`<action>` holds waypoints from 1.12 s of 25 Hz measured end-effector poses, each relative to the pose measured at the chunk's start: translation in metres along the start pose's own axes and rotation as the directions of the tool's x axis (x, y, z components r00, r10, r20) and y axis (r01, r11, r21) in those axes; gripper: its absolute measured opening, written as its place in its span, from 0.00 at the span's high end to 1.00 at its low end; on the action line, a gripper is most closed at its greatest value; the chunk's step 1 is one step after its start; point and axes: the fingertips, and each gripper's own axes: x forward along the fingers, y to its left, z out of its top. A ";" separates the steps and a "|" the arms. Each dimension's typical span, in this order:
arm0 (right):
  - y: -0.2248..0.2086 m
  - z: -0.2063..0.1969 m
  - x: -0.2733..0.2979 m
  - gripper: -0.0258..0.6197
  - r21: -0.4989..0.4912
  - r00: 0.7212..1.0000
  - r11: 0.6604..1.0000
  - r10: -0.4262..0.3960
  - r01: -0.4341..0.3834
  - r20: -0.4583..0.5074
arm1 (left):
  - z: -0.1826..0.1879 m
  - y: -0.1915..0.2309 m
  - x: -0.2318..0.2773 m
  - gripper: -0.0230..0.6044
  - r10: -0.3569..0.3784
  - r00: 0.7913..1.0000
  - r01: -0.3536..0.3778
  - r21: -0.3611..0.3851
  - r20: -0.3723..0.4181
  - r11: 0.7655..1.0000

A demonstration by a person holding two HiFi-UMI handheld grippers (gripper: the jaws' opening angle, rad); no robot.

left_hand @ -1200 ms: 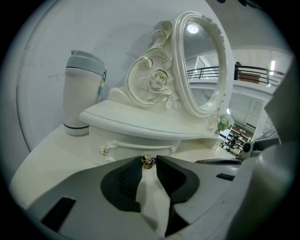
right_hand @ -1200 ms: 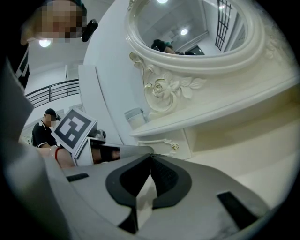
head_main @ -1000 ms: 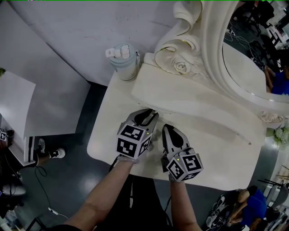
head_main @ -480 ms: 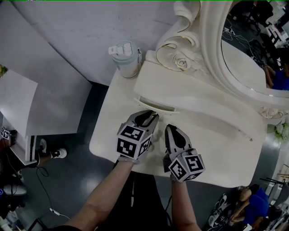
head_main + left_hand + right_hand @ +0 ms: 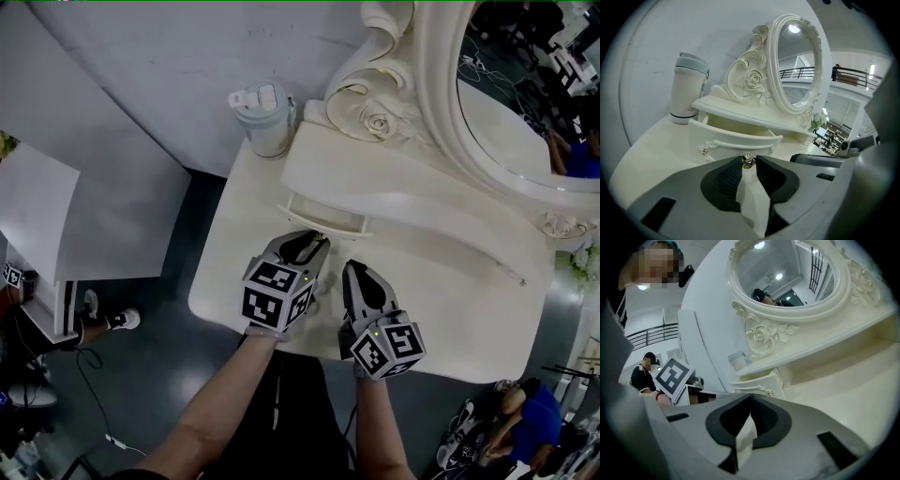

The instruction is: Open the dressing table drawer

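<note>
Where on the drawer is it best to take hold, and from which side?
The small metal knob at the middle of the drawer front, approached straight from the front, one jaw each side. It stands out from the curved front and is narrow enough to pinch; the left tongs grip it so.

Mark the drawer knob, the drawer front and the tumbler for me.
drawer knob [image 5: 748, 161]: left gripper view, on the gold knob between the jaws.
drawer front [image 5: 733, 143]: left gripper view, on its white face.
tumbler [image 5: 686, 91]: left gripper view, on its body.

Staged set in an open hall: ornate dressing table [image 5: 230, 267], balcony railings [image 5: 853, 74].
</note>
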 end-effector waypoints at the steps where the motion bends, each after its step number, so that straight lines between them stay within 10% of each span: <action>1: 0.001 -0.001 -0.001 0.95 0.000 1.000 1.000 -0.001 0.001 0.001 | -0.001 0.000 -0.001 0.80 -0.001 1.000 0.001 0.000 -0.001 1.000; 28: 0.019 -0.013 -0.021 0.95 0.013 1.000 1.000 -0.017 0.017 0.017 | -0.019 -0.011 -0.021 0.80 -0.019 1.000 0.019 0.000 -0.013 1.000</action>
